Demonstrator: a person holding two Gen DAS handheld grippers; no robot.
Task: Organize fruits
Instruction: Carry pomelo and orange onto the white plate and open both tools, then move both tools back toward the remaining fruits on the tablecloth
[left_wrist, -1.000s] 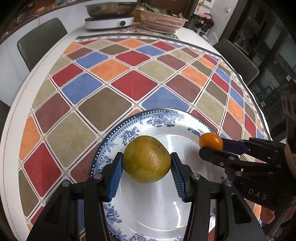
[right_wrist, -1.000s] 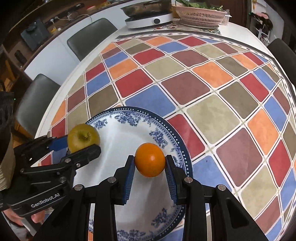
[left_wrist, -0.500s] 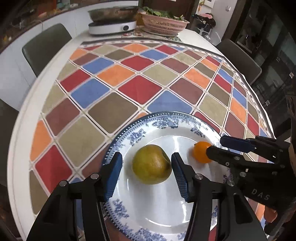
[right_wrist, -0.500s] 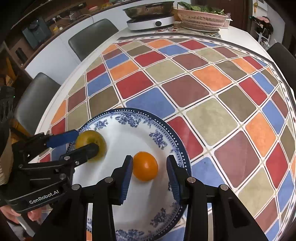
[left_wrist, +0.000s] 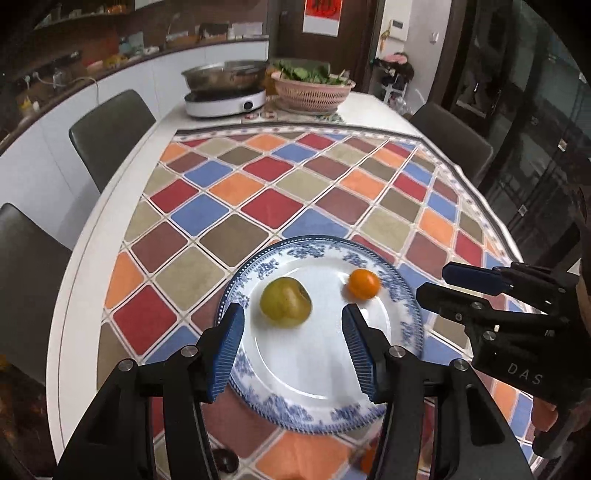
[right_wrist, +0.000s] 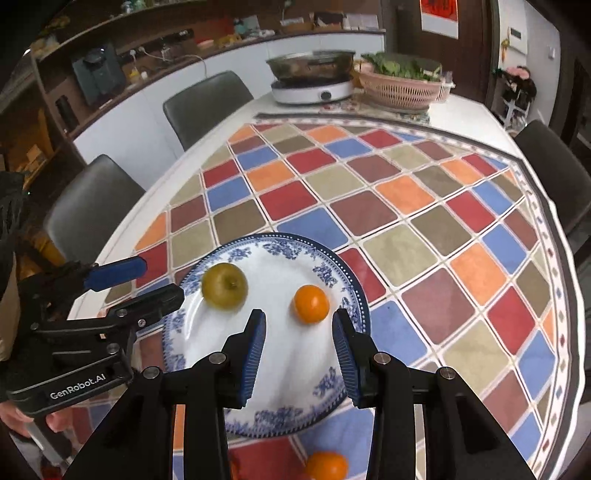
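Observation:
A green apple (left_wrist: 285, 302) and a small orange (left_wrist: 363, 283) lie free on a blue-and-white plate (left_wrist: 400, 295) near the table's front. My left gripper (left_wrist: 293, 325) is open and empty, raised just behind the apple. My right gripper (right_wrist: 298, 330) is open and empty, raised just behind the orange (right_wrist: 311, 304); the apple (right_wrist: 224, 285) lies to its left on the plate (right_wrist: 325, 275). Each gripper shows in the other's view: the right one (left_wrist: 439, 282) beside the plate's right rim, the left one (right_wrist: 153, 278) at its left rim. A second orange (right_wrist: 326, 465) lies on the cloth in front of the plate.
A checked cloth (left_wrist: 280, 206) covers the white table. At the far end stand an induction cooker with a steel pot (left_wrist: 225, 83) and a pink basket of greens (left_wrist: 312, 86). Dark chairs (left_wrist: 110, 133) stand along the table's left side, and one (right_wrist: 554, 173) at the right.
Both grippers opened, let the apple and the orange go onto the plate, and drew back and up. The fruits now lie free on the plate.

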